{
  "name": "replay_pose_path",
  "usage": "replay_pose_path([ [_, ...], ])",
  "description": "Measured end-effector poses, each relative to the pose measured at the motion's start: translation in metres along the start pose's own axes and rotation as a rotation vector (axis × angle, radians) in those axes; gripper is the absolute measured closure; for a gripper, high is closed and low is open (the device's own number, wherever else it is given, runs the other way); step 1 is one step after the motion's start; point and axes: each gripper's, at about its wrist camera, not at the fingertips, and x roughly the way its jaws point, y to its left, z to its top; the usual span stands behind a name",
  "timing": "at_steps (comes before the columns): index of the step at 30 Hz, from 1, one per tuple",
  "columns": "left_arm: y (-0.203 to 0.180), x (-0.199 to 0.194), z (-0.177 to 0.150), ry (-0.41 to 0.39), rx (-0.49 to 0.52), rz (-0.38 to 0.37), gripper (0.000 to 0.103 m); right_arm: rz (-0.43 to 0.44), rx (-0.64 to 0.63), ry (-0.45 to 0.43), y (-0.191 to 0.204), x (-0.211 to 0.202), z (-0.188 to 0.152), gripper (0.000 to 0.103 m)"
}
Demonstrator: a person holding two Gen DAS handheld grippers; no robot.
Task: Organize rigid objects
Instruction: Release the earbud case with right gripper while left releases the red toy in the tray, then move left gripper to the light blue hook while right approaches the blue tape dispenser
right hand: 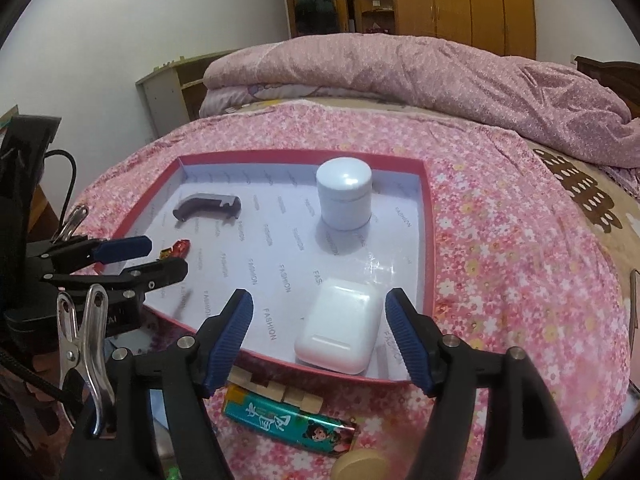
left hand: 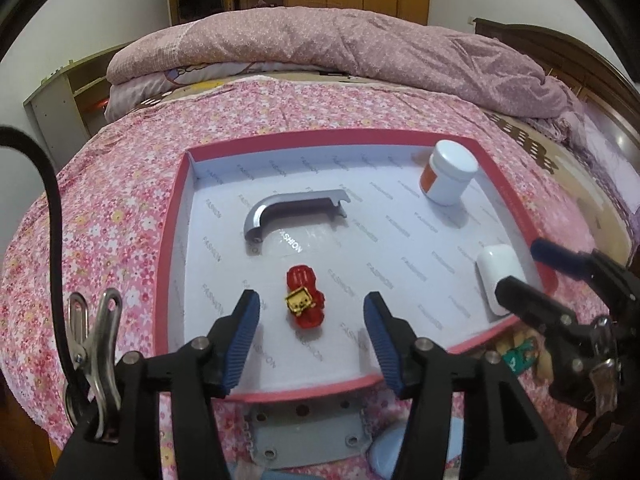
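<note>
Both grippers hang over the near edge of the pink-rimmed tray [left hand: 176, 208] on the flowered bedspread, pointing down into it.

Left gripper [left hand: 311, 308]: jaws spread, nothing pinched. The red toy car [left hand: 306, 296] lies flat on the tray floor directly between and just ahead of the two blue pads, clear of both. Its long axis runs roughly away from the gripper, so the pads face its two long sides.

Right gripper [right hand: 320, 308]: jaws spread, nothing pinched. The white earbud case [right hand: 340, 328] lies in the tray's near right corner, between the pads but nearer the right-hand one; no contact visible. Its hinge line runs across the view.

Also in the tray: grey handle [left hand: 292, 212] at the far left, white jar [left hand: 450, 176] upright at the far right.

Outside the tray, just below its near rim: a lighter [right hand: 288, 424] and some wooden blocks [right hand: 280, 390], lying close under the right gripper.

Judgement: car and case look placed. The next pick is likely from the items outside the rim; the lighter lies crosswise to the right gripper, which is the nearer hand.
</note>
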Motion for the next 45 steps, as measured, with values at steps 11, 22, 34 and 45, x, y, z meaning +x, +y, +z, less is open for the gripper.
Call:
replay_pose_path([
  [11, -0.001, -0.017, -0.010, -0.009, -0.016, -0.009, 0.044, 0.061, 0.034, -0.040, 0.002, -0.020, -0.006, 0.032],
  [22, 0.004, -0.044, -0.024, -0.039, -0.019, -0.022, 0.044, 0.065, 0.043, -0.027, 0.009, -0.034, -0.024, 0.032],
  [34, 0.027, -0.070, -0.051, -0.050, -0.062, -0.002, 0.044, 0.053, 0.047, -0.004, 0.014, -0.053, -0.043, 0.032],
  [45, 0.036, -0.072, -0.080, -0.027, -0.055, -0.010, 0.044, 0.037, 0.040, 0.038, 0.014, -0.063, -0.069, 0.032],
])
